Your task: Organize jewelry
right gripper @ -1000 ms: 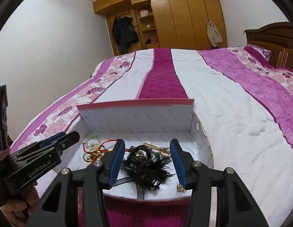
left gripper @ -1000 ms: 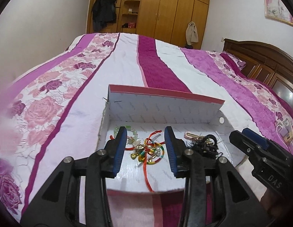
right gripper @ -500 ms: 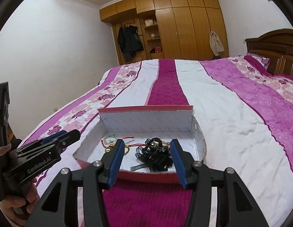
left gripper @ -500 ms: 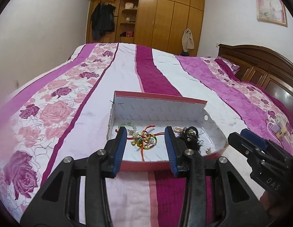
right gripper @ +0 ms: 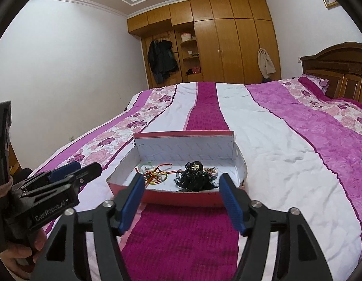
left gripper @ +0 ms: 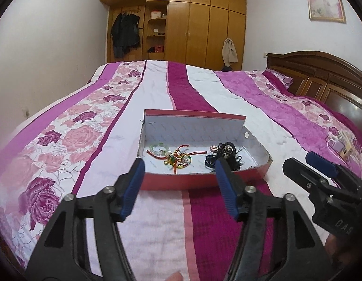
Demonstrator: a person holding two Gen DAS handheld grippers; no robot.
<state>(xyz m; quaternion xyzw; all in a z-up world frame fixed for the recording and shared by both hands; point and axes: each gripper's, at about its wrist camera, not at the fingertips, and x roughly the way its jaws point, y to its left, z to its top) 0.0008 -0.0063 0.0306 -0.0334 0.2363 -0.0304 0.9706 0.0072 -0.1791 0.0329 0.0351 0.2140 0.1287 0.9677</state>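
Left wrist view: the shallow red-sided box (left gripper: pixel 204 180) lies on the bed (left gripper: pixel 106 145), on the dark magenta stripe that runs toward the near edge. On its white floor the red cord tangle with beads and small bells (left gripper: pixel 178 158) lies left of centre, a pale green bead bracelet (left gripper: pixel 158 147) touches it on the far left side, and the black feathered hair piece (left gripper: pixel 224 155) lies toward the right wall. The left gripper (left gripper: pixel 179 175) hovers short of the near wall of the box, apart from everything in it; its blue pads (left gripper: pixel 131 187) stand wide and hold nothing. The right gripper (left gripper: pixel 321 175) enters at the right edge, beside the box's right corner.

Right wrist view: the same box (right gripper: pixel 181 196) sits straight ahead, the cord tangle (right gripper: pixel 155 175) at the left, the hair piece (right gripper: pixel 195 178) in the middle. The right gripper (right gripper: pixel 181 192) hangs before the near wall, spread wide and empty, touching nothing. The left gripper (right gripper: pixel 71 175) shows at the left, off the box's near left corner; its opening cannot be judged from here.

Against half a second ago, both claws have drawn farther back from the box, which looks smaller and lower in each view. The jewelry lies as it did.
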